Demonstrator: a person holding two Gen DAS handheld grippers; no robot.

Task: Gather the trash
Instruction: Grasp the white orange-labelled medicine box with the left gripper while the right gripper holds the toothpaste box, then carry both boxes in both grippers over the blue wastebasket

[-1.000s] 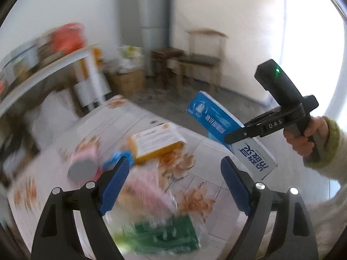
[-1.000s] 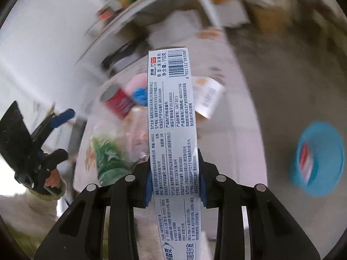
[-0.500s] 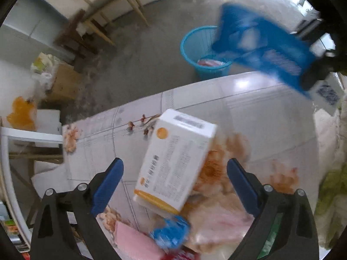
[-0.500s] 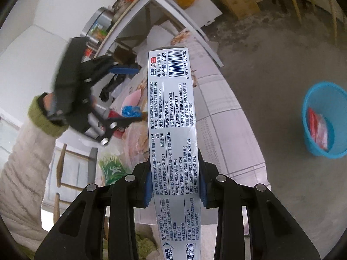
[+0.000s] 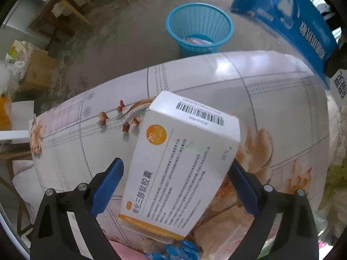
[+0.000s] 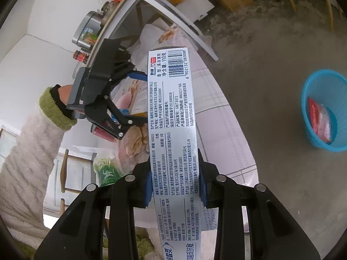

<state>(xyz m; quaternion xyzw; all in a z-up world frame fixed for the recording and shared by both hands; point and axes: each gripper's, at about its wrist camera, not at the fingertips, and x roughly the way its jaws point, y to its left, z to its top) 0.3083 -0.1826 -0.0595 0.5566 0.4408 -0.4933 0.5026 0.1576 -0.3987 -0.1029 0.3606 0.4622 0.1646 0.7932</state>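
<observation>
A white and orange medicine box [image 5: 182, 169] lies on the flower-patterned table [image 5: 195, 80]. My left gripper [image 5: 173, 186] points down over it, open wide, one blue pad on each side of the box and a gap at the left pad [image 5: 108, 186]. In the right wrist view the left gripper [image 6: 138, 99] hangs over the pile of trash. My right gripper [image 6: 174, 179] is shut on a long toothpaste box [image 6: 171, 112], which it holds in the air above the table edge. From the left wrist the toothpaste box [image 5: 288, 21] shows blue at the top right.
A blue basket [image 5: 199, 28] [image 6: 323, 112] stands on the floor beyond the table with a red wrapper inside. Near the left gripper lie a green packet [image 6: 106, 171], a red can [image 6: 104, 133] and pink bags. A cardboard box [image 5: 39, 71], chairs [image 5: 71, 6] and a shelf [image 6: 121, 21] stand further off.
My left gripper swung from facing the room to pointing down and sank over the medicine box, which now lies between its fingers. The right gripper kept its hold on the toothpaste box.
</observation>
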